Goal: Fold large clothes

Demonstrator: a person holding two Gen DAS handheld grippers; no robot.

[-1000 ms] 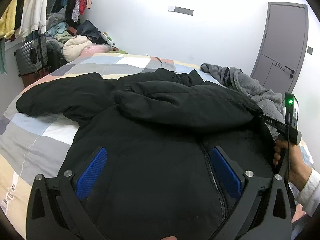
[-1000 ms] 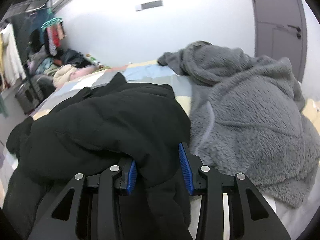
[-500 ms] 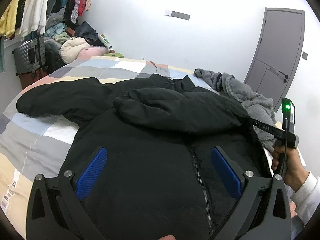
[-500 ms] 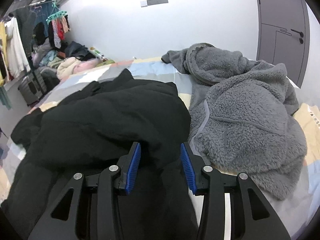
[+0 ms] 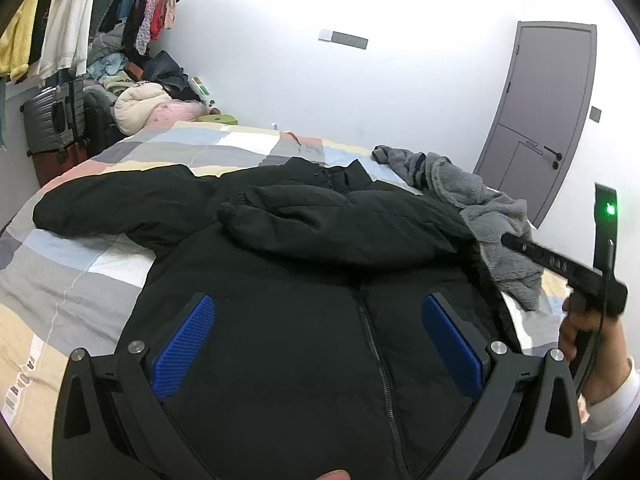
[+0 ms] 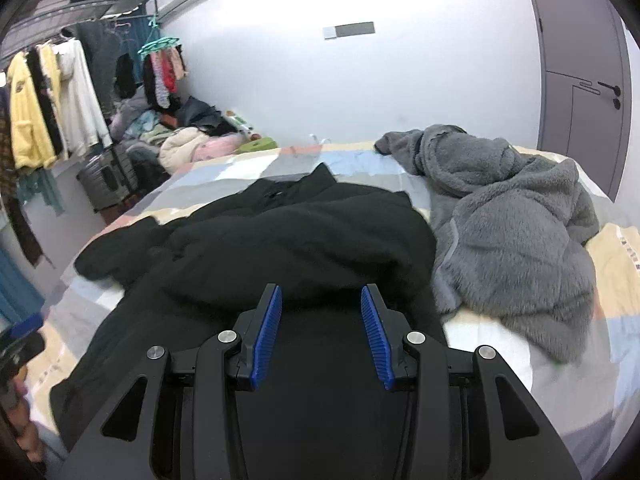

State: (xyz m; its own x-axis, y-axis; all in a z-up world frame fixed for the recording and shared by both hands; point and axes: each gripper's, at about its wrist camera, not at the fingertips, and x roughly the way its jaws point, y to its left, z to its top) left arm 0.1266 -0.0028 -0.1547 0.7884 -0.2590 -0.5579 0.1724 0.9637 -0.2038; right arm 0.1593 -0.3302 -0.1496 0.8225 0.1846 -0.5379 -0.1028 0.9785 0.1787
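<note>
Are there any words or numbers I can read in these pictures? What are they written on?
Nothing can be read for sure.
Dark letters on the bedsheet's cream edge: too blurred and sideways to read.
Dark letters on the cream patch of sheet by the grey fleece: too small.
White marks on the right hand-held gripper's black bar: blurred.
Grey wall plate: no writing visible.

I count one black padded zip-front jacket, one grey fleece garment, one bed with a colour-block patchwork cover, one grey door, one grey hard-shell suitcase.
</note>
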